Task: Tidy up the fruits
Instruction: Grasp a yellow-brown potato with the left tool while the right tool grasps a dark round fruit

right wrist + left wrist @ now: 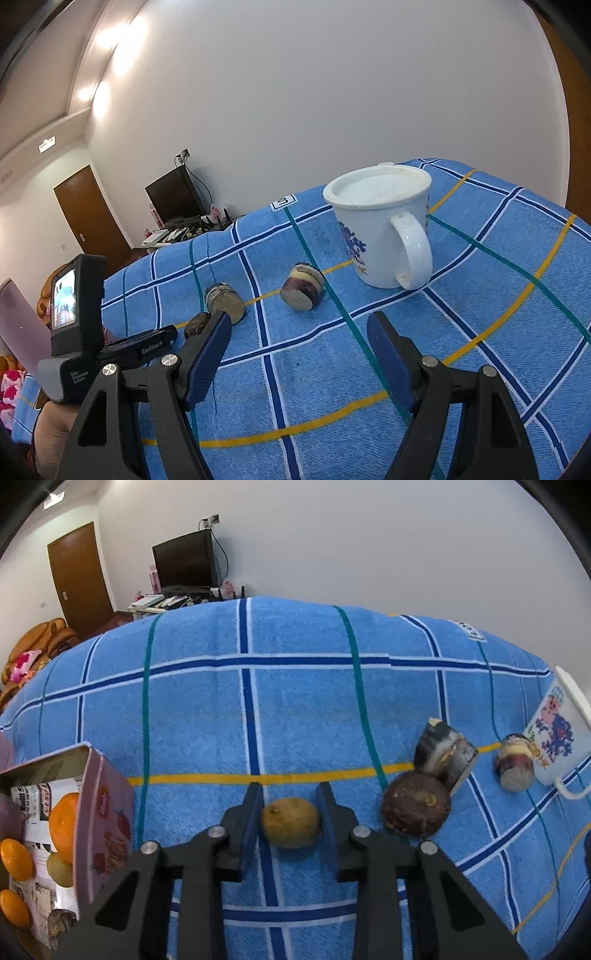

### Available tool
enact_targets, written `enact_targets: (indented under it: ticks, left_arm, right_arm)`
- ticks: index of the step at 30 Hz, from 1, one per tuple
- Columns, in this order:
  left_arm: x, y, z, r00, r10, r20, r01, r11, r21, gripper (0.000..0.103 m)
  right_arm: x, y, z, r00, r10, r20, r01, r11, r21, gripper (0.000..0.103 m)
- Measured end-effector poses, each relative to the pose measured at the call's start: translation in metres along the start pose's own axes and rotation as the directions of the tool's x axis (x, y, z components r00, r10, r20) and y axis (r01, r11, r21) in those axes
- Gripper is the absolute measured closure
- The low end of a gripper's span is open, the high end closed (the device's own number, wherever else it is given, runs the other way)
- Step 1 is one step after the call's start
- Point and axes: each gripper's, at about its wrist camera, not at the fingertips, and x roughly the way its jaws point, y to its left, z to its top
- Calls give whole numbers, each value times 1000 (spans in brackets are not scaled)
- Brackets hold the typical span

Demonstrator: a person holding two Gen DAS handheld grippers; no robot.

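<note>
Fingers of your left gripper (290,806) bracket the yellow-brown fruit (290,822), perhaps touching; your right gripper (299,332) gapes wide.

Both my views are evenly and fairly brightly lit by ceiling lights (105,35), which flare to white glare at the far left of my right view. Shadows are soft: a faint one under the fruit (290,822) between my left fingers (252,814), another beside the mug (382,225). Fisheye distortion bows the cloth (295,709) into a dome, and black vignetting cuts every corner. Focus is slightly soft throughout; the tin (101,812) at the near left smears.
</note>
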Motion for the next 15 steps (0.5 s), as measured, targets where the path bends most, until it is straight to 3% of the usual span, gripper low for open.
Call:
enact_targets:
  ticks: [5,15]
  left_arm:
    - [-26,8,-18,993,-105,56,107,994,-22,72]
    - [-117,23,-50,958,-142,249,120,988,100,72]
  right_arm:
    - [4,1,-1,1000,-5,-12,5,1000,-8,26]
    - [4,2,-3,999,42,-27,-43,999,-11,26]
